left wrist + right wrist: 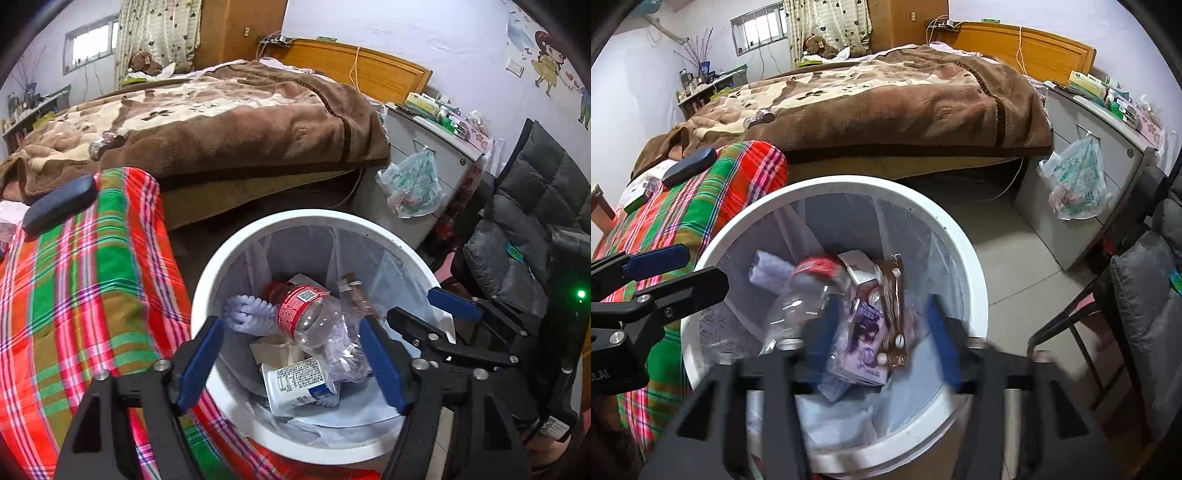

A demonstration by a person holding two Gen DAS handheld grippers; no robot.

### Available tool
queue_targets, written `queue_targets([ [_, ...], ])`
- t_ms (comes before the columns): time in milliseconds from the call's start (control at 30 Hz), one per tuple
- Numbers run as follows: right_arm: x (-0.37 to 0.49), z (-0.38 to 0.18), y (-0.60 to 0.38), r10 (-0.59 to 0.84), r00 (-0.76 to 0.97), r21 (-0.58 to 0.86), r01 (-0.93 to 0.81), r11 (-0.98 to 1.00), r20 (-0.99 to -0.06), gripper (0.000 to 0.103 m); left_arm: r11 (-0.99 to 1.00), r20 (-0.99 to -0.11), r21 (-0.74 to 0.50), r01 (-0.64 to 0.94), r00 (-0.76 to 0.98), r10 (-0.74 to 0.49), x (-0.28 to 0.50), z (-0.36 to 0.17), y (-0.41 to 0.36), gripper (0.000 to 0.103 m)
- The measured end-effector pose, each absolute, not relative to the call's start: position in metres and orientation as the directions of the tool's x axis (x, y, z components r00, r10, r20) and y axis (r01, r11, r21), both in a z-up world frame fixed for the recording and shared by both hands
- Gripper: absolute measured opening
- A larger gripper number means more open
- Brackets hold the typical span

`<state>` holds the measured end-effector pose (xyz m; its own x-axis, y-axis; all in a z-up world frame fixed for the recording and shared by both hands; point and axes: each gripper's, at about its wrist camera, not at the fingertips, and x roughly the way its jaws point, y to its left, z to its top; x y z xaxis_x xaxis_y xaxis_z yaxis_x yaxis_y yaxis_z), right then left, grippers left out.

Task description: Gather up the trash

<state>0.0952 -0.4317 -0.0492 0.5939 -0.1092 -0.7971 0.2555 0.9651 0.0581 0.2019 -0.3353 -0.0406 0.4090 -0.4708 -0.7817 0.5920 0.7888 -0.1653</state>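
A white round trash bin (207, 295) with a clear liner stands beside the plaid-covered surface; it also shows in the right wrist view (975, 266). Inside lie a clear plastic bottle with a red label (306, 314), a white container (295, 384), a purple brush (247, 314) and a brown wrapper (354, 291). In the right wrist view a purple packet (864, 343) lies in the bin between my right fingers, free of them. My left gripper (291, 362) is open above the bin, empty. My right gripper (882, 332) is open above the bin, blurred.
A plaid cloth (85, 280) with a dark case (59, 203) lies left of the bin. A bed with a brown blanket (229, 122) is behind. A grey cabinet with a hanging plastic bag (410, 184) and a grey padded chair (524, 236) stand at the right.
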Motion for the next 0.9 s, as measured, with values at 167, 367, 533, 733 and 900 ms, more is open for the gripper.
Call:
queue_targets([
  [167,0.085,-0.04,-0.426,-0.12,0.616,0.063,0.267,0.962,-0.778,0.057,0.795,-0.76,-0.139,0.59,0.452,-0.468,0.187,-0.033,-0.324,0.077],
  [367,0.071,-0.028,-0.414,-0.127,0.653,0.074,0.271,0.96,-0.747,0.057,0.822,-0.716,-0.103,0.561,0.531,-0.453,0.159,-0.019,-0.297,0.077],
  [533,0.052,-0.02,-0.397,-0.133,0.681,0.075,0.267,0.961,-0.72,0.057,0.84,-0.682,-0.043,0.541,0.599,-0.42,0.131,-0.007,-0.276,0.077],
  [733,0.025,-0.008,-0.376,-0.144,0.718,0.086,0.273,0.958,-0.681,0.057,0.863,-0.624,-0.017,0.505,0.669,-0.404,0.092,0.009,-0.247,0.077],
  [900,0.004,0.002,-0.359,-0.173,0.753,0.082,0.289,0.954,-0.635,0.057,0.878,-0.576,-0.011,0.479,0.714,-0.397,0.059,0.019,-0.225,0.077],
])
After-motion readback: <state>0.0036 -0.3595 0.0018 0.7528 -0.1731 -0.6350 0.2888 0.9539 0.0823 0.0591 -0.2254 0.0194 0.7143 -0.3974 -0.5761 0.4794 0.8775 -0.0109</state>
